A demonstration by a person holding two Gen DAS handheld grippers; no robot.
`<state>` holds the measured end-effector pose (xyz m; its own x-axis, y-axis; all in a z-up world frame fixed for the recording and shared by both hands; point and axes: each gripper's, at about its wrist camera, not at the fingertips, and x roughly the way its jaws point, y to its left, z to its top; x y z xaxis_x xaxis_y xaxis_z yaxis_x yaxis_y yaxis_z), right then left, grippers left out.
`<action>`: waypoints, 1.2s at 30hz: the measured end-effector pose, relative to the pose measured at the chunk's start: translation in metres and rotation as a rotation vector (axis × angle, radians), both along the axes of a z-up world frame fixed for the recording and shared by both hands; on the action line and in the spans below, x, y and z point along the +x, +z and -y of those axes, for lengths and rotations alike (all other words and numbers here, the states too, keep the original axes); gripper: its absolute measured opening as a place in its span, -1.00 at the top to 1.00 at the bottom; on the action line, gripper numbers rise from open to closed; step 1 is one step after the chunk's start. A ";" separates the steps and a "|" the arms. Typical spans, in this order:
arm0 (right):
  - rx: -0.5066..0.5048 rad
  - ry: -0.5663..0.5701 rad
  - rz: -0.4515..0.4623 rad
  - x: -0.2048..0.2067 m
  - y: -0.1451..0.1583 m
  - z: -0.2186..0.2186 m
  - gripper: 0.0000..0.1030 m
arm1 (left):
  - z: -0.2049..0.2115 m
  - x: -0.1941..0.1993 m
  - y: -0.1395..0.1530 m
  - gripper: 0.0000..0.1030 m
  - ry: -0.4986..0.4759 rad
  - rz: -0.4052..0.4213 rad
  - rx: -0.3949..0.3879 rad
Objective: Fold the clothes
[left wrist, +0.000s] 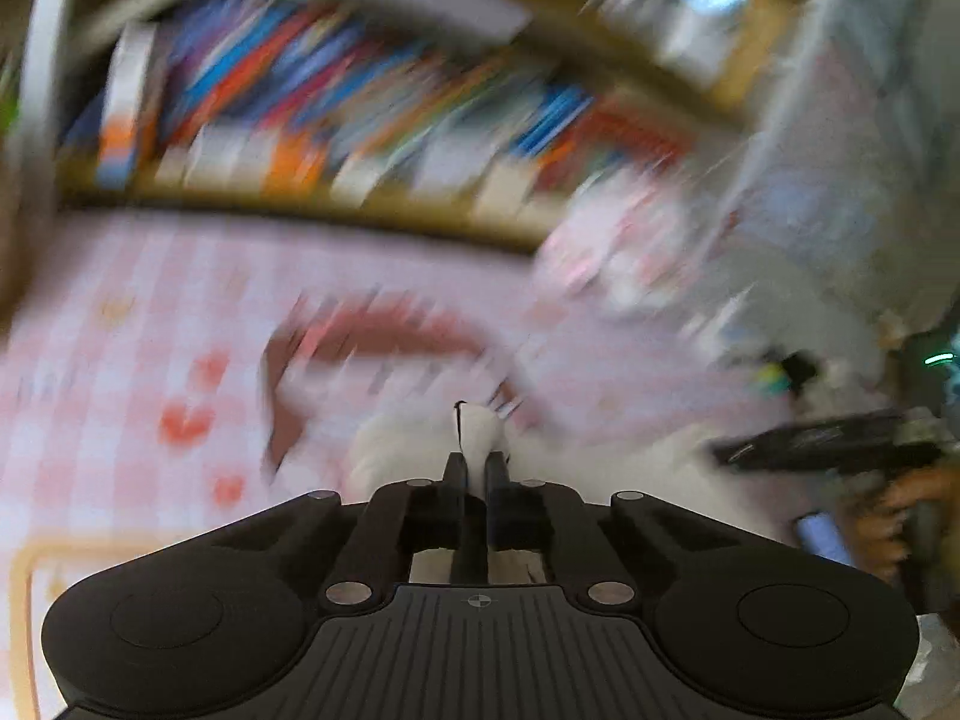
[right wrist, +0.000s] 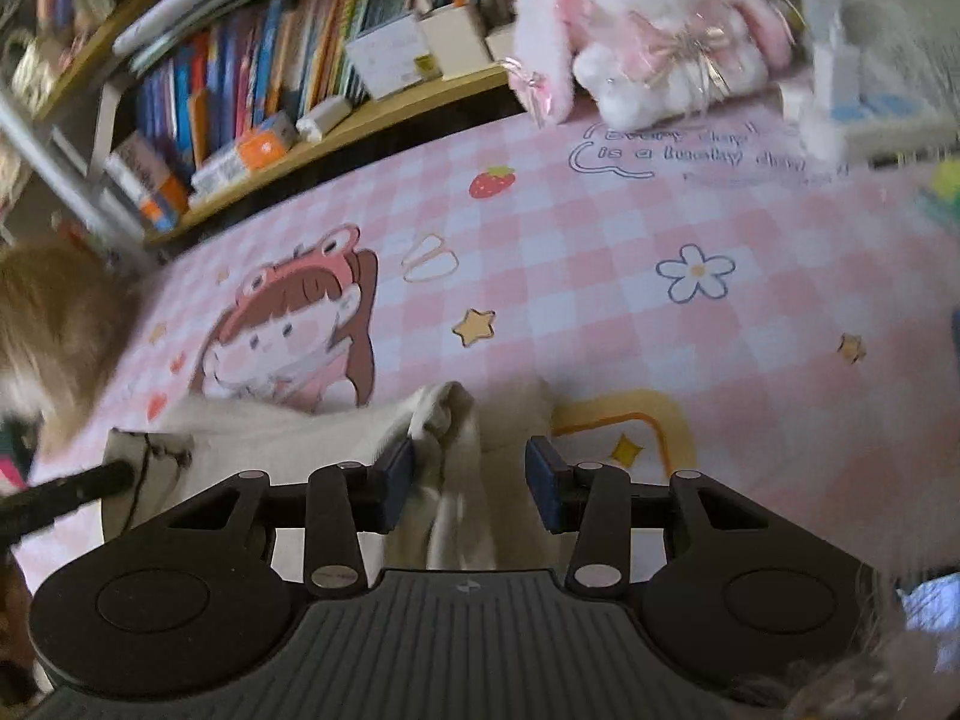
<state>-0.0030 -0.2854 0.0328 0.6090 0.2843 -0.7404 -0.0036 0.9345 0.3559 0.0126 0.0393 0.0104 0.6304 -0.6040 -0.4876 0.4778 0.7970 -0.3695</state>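
Pinching a tuft of the white garment (left wrist: 480, 429), your left claw (left wrist: 477, 468) has its fingers drawn nearly together, with the soft cloth squeezed up between them. That view is heavily smeared, so little beyond the pinch reads clearly.

Your right claw (right wrist: 471, 474) stands wide apart, its blue-padded fingertips (right wrist: 543, 483) on either side of a raised fold of the same cream-white garment (right wrist: 456, 420); the left pad looks to be touching the cloth, the right pad stands clear of it. The fabric is thick and matte, bunched into soft ridges, and lies at the near edge of the tabletop (right wrist: 600, 276), which is covered in a smooth pink-and-white checked sheet printed with a cartoon girl (right wrist: 294, 330), a strawberry, stars and a flower. In the right wrist view, the left claw's dark finger (right wrist: 66, 495) grips the garment's corner at far left.

At the far edge sits a fluffy white and pink plush toy (right wrist: 648, 30) in crinkled wrap, beside a wooden bookshelf (right wrist: 336, 132) packed with bright book spines.
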 end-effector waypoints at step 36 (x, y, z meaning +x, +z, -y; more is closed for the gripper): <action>0.200 -0.249 -0.044 -0.032 -0.007 0.023 -0.44 | -0.038 0.031 -0.032 -0.60 0.252 -0.261 -0.047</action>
